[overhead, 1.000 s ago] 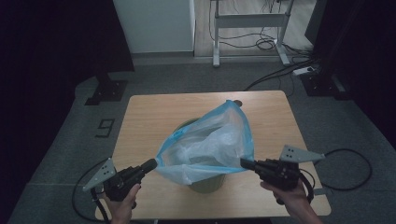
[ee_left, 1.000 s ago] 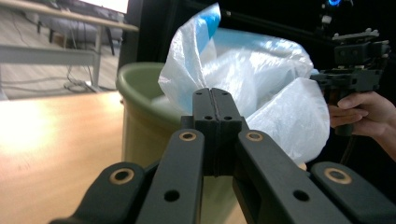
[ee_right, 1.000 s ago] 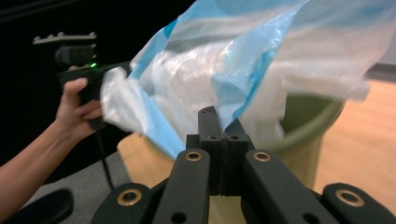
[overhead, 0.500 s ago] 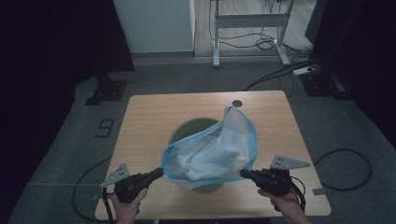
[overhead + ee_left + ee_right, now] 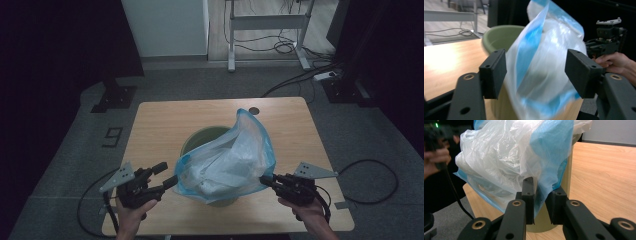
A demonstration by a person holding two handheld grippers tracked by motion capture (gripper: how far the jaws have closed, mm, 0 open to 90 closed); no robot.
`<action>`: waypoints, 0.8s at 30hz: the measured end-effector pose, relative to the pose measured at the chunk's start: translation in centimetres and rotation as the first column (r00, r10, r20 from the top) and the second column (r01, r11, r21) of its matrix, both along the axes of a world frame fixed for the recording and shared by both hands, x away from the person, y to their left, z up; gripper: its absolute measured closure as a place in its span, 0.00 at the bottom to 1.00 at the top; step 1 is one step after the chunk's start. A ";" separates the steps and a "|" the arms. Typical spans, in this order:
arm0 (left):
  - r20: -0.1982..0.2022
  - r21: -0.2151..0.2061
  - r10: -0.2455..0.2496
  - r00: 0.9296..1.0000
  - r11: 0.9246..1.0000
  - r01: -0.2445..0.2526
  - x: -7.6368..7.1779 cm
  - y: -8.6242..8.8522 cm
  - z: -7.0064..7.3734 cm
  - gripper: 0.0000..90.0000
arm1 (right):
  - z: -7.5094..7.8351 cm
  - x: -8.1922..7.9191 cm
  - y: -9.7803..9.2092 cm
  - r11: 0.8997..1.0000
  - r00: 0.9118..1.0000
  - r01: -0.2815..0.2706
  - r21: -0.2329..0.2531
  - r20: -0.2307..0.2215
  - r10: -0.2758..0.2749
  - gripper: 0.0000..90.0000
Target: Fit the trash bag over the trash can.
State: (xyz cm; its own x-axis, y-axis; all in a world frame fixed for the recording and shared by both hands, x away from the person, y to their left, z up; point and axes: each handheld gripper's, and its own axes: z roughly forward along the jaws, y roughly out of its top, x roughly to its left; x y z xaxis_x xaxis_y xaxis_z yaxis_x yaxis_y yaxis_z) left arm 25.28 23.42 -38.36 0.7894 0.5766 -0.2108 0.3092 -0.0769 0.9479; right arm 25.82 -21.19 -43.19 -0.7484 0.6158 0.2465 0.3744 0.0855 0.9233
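Dim grey floor, trailing cables and a white cabinet surround a light wooden worktop [image 5: 165, 125] on which a green bin [image 5: 201, 138] stands near the middle. A clear plastic bag with blue edges [image 5: 227, 160] is draped over the bin's near side. Compared with a second ago, the bag has come down: then it was held up and stretched wide between the two hands, hiding the bin, whereas now the far rim of the bin shows and the bag sags over its mouth. That suggests the work is lining the bin with the bag, and that the bag is only partly on, since its blue hem has not been pulled round the far rim. The right gripper [image 5: 270, 181] has its jaws clenched on a fold of the bag's blue edge, as the right gripper view shows with plastic pinched between them [image 5: 541, 202]. The left gripper [image 5: 167, 176] has its jaws spread wide; in the left gripper view the bag [image 5: 544, 65] lies between them but touches neither clearly, so it seems released on that side. That view is blurred by motion, so contact is hard to judge. Whether the bag's opening faces down into the bin cannot be told, and the bin's near wall is hidden behind plastic.
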 end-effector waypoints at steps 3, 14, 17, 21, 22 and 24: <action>-0.018 0.034 -0.043 0.999 0.998 0.043 1.9 -1.6 1.2 0.35 | 0.1 -0.1 0.2 1.000 1.000 0.007 -0.007 0.010 -0.007 0.81; -0.081 0.148 -0.078 0.994 0.985 0.089 6.1 -4.5 1.4 0.90 | 0.9 -0.3 -0.1 1.000 1.000 -0.021 0.006 0.014 0.020 0.62; -0.069 0.141 -0.053 0.996 0.988 0.062 6.1 -4.3 1.5 0.99 | 1.9 -0.5 -0.6 0.999 1.000 -0.009 0.037 0.021 0.008 0.51; -0.058 0.131 -0.036 0.998 0.990 0.044 6.0 -3.9 1.5 1.00 | 3.5 -0.2 -1.2 0.999 1.000 0.010 0.046 0.027 -0.011 0.43; -0.053 0.130 -0.033 0.998 0.991 0.039 6.0 -3.9 1.6 1.00 | 3.9 0.0 -1.2 0.999 0.999 0.012 0.046 0.030 -0.013 0.43; -0.044 0.126 -0.026 0.999 0.992 0.031 6.0 -3.8 1.6 1.00 | 4.8 1.1 -1.2 0.999 0.999 0.022 0.044 0.034 -0.023 0.44</action>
State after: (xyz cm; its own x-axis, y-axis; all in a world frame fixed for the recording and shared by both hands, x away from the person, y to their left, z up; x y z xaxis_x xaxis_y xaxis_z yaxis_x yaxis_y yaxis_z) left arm 31.25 19.63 -36.73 0.7976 0.5783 -0.1713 0.3450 -0.2045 0.9160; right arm 26.88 -22.36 -38.42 -0.7430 0.6218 0.2477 0.3437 0.0369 0.9384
